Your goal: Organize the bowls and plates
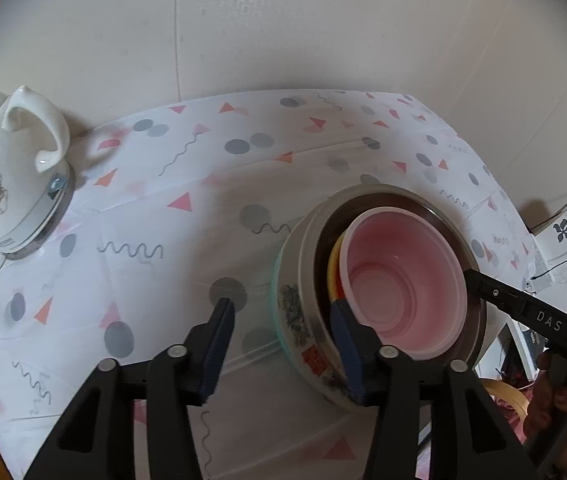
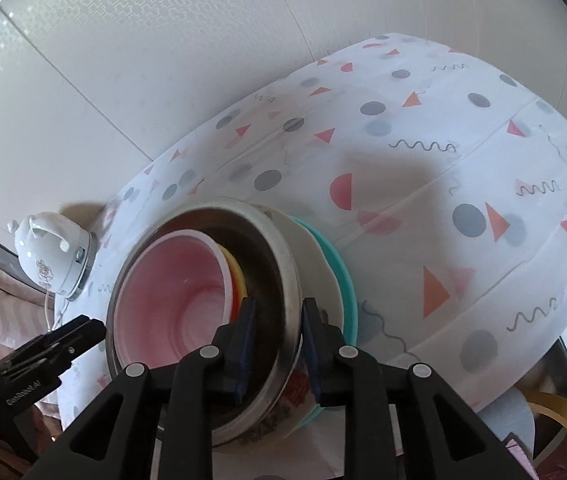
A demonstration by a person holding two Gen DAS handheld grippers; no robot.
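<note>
Straddling the steel bowl [image 2: 287, 264] at its rim, does the right gripper [image 2: 279, 306] grip it?

No. One finger is inside and one outside, the jaws slightly apart with a sliver of gap at the wall. The left gripper [image 1: 279, 310] gapes much wider, one finger in, the other well clear. Neither holds anything.

Why both at one rim?

Probably to steady the nest. The pink bowl [image 1: 403, 280] and a yellow one [image 1: 333, 268] sit inside the steel, over a white decorated bowl [image 2: 319, 256] and a teal plate [image 2: 347, 280]. The stack rests on the tablecloth [image 1: 163, 220], with the kettle [image 1: 11, 168] well apart.

Any writing?

"DAS" on the right gripper, "GenRobot.AI" on the left. The white bowl's red characters are unreadable.
</note>
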